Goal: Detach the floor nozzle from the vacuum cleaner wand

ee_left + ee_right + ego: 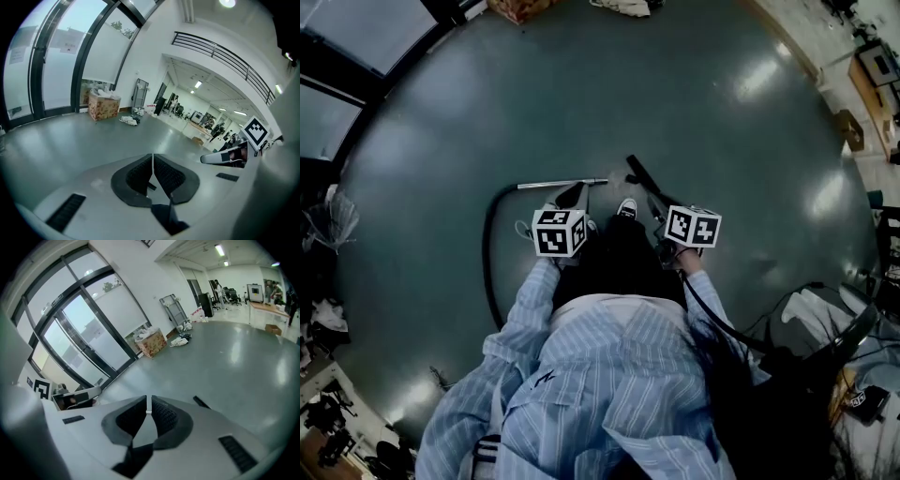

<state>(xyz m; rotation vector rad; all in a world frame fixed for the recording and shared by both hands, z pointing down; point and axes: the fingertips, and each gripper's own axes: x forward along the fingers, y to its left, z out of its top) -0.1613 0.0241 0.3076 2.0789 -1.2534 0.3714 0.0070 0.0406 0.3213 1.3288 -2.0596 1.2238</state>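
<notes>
Wand [562, 184] on grey floor [694, 103], far side of left tongs [153, 161]; right tongs [147, 405] alongside; both closed, empty. Glazed wall [93, 324] beyond.

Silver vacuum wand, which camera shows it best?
The head view. There the silver wand lies in plain sight, with the black hose curving away from its end. The left gripper view and the right gripper view both look out across the room, so neither shows any of it.

Hose [486, 253] end behind striped sleeve [530, 305]
</notes>
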